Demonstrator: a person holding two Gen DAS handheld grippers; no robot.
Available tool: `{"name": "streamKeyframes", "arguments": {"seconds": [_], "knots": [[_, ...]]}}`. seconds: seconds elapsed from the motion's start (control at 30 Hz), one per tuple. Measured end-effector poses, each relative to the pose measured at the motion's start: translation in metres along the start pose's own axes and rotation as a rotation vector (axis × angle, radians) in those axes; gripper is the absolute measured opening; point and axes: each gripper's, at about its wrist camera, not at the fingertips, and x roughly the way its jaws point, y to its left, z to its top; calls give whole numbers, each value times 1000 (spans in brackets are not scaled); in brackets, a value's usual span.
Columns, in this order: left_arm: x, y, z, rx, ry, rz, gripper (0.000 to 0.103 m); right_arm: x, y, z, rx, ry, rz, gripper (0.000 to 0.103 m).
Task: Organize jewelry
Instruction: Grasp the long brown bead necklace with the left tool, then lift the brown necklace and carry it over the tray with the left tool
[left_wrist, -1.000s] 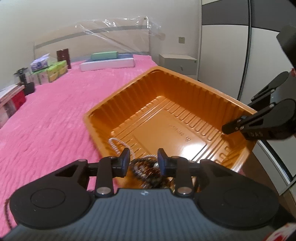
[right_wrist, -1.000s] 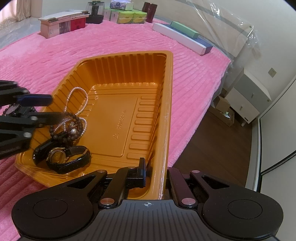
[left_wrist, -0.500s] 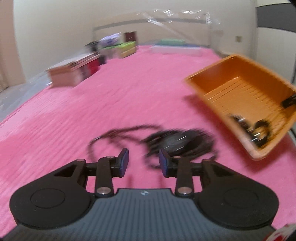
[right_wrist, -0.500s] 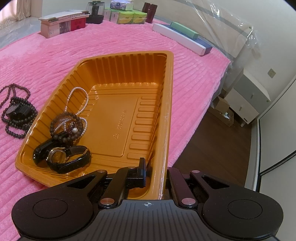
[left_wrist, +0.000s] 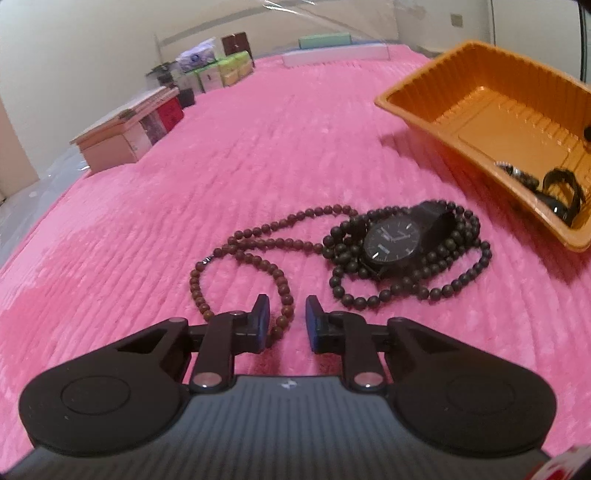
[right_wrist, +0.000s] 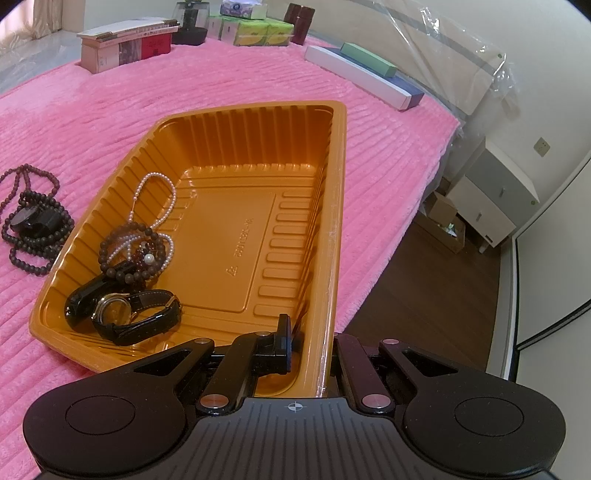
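1. Jewelry is split between two places: a pearl strand (right_wrist: 155, 206), a bead bracelet (right_wrist: 131, 253) and a leather-strap watch (right_wrist: 135, 314) lie in the orange tray (right_wrist: 332, 206), while a brown bead necklace (left_wrist: 255, 251) and a black watch (left_wrist: 393, 240) ringed by black beads (left_wrist: 443, 284) lie on the pink bed (left_wrist: 147, 221) beside it.
2. My left tongs (left_wrist: 282, 319) have just been narrowing, with the brown necklace's near loop between the pads but not yet pinched; I judge that loop the easiest handle.
3. My right tongs (right_wrist: 310, 343) are clamped on the tray's near wall, probably to steady it on the soft cover.
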Motion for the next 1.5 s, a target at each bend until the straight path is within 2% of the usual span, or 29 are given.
{"name": "streamKeyframes", "arguments": {"seconds": [0.13,0.23,0.3,0.53,0.73,0.93,1.2,1.5], "knots": [[6,4,1,-12,25,-26,17,0,0,0,1,0,-1,5],[6,8,2,-27,32,-49,7,0,0,0,1,-1,0,5],[2,9,2,-22,30,-49,7,1,-1,0,2,-4,-1,5],[-24,25,13,-35,-31,-21,6,1,0,0,-2,-6,-4,5],[-57,51,39,-45,-115,18,6,0,0,0,-4,-7,-5,5],[-84,71,72,-45,-187,19,6,0,0,1,-5,-7,-6,5],[-107,83,114,-44,-254,-36,6,-3,-1,3,-14,-11,-10,5],[-129,58,158,-14,-325,-124,6,-2,0,3,-13,-12,-11,5]]}}
